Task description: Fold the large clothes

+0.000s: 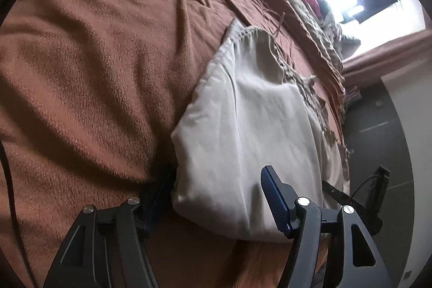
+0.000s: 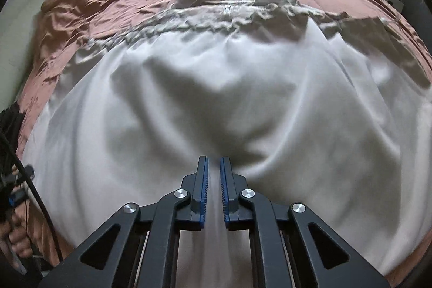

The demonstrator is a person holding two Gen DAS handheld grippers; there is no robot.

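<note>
Right claw pinches white garment on brown blanket

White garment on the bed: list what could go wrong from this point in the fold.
1. The right gripper pinches only a narrow ridge of the white garment; a pull may slip it free or bunch the cloth.
2. The left gripper stands open around the garment's near corner, one of its fingers resting on top. If it closes low, it may catch the brown blanket too.
3. The far edge already lies crumpled, so folding now may set in creases.
</note>
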